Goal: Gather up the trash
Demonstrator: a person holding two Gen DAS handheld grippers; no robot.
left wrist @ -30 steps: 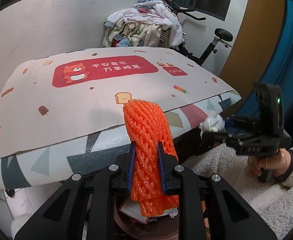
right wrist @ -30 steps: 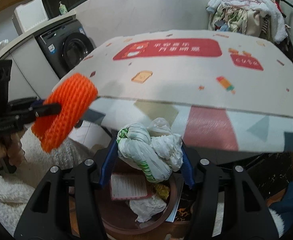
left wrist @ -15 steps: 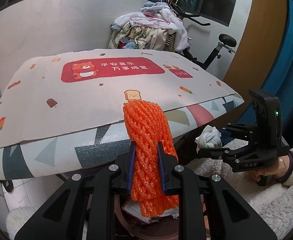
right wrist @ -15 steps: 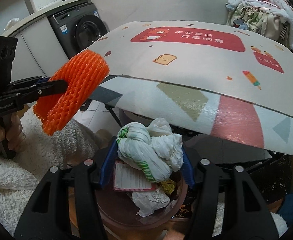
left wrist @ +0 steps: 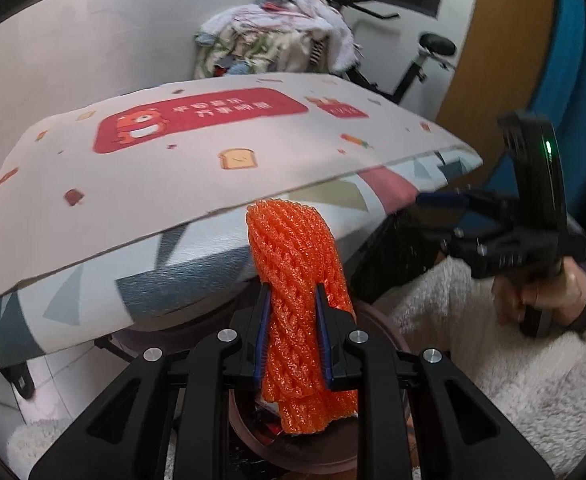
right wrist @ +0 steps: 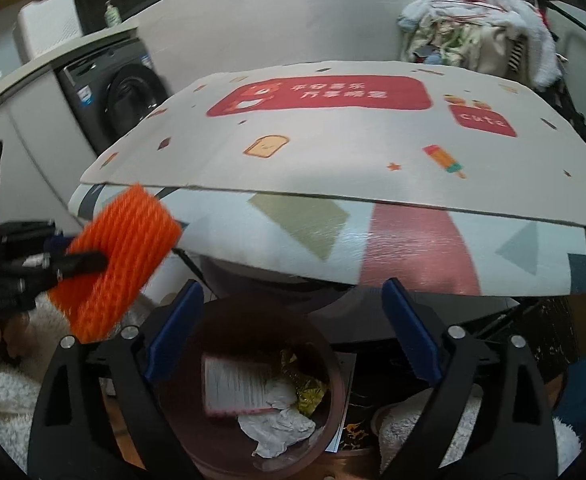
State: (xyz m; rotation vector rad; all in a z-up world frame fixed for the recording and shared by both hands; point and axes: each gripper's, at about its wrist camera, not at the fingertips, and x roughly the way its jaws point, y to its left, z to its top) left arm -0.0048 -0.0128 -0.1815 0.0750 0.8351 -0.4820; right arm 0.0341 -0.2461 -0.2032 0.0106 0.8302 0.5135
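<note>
My left gripper [left wrist: 293, 336] is shut on an orange foam net sleeve [left wrist: 297, 280] and holds it above the rim of a brown round bin [left wrist: 373, 324]. In the right wrist view the sleeve [right wrist: 121, 264] hangs at the left, beside the bin [right wrist: 181, 392]. My right gripper [right wrist: 293, 332] is open and empty over the bin's mouth. Inside the bin lie a pink-edged paper card [right wrist: 237, 384], crumpled white paper [right wrist: 277, 428] and a yellow wrapper [right wrist: 307, 384]. The right gripper also shows at the right of the left wrist view [left wrist: 441, 200].
A table with a cartoon-print mat [right wrist: 333, 140] overhangs the bin. A washing machine [right wrist: 113, 96] stands at the back left. A heap of clothes [left wrist: 277, 44] and an exercise bike [left wrist: 421, 64] stand behind the table. White fleece [left wrist: 493, 360] lies at the right.
My right gripper has opened and the knotted white plastic bag it held is gone from its jaws. Both grippers have dropped lower toward the bin.
</note>
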